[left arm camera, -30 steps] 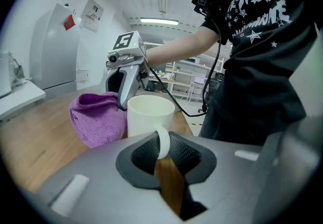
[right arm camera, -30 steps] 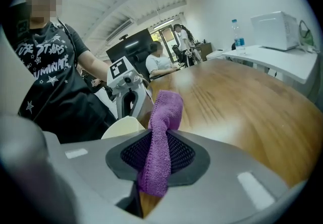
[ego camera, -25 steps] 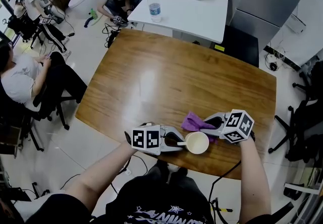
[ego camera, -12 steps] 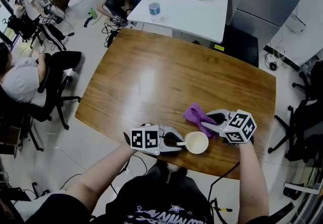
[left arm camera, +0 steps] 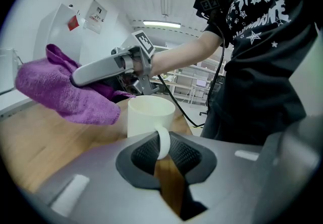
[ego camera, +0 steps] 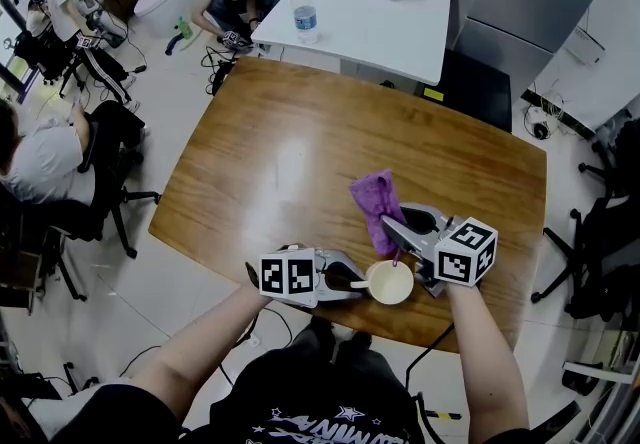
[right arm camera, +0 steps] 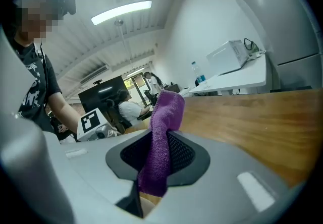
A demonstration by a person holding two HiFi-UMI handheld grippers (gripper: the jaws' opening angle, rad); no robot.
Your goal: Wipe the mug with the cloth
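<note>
The white mug (ego camera: pixel 390 283) sits by the near edge of the wooden table (ego camera: pixel 290 152). The left gripper (ego camera: pixel 350 279) has its jaws shut on the mug's handle (left arm camera: pixel 162 143). The right gripper (ego camera: pixel 393 228) pinches the purple cloth (ego camera: pixel 376 195) tight in the air, just past the mug.

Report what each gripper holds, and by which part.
The left gripper grips the mug by its handle. The right gripper pinches the cloth at one end, the rest sticking out beyond.

We see a cream mug (ego camera: pixel 390 282) upright by the worktop's (ego camera: pixel 300 152) near edge, and a bunched purple cloth (ego camera: pixel 376 197) raised just beyond it.
</note>
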